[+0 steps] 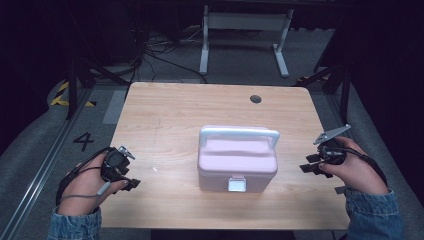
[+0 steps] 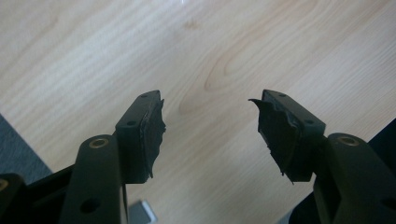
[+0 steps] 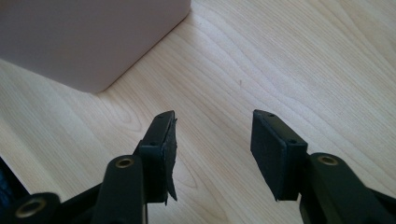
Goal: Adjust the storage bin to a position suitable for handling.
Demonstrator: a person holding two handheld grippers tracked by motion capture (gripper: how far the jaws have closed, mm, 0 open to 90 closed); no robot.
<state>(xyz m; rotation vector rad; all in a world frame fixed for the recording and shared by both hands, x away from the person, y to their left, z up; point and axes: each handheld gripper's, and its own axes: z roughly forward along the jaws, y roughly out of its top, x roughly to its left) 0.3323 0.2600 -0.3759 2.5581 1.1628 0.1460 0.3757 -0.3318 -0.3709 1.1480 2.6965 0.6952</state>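
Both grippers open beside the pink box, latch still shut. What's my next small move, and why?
Probably bring the right gripper inward to the white latch on the pink box. The box is closed, both grippers are open and empty, and the left gripper sits farther off and could steady the box.

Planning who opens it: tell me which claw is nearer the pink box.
Right. The right claw sits just off the pink box, on its right side, jaws open. The left claw hangs farther off to the box's left, near the table edge.
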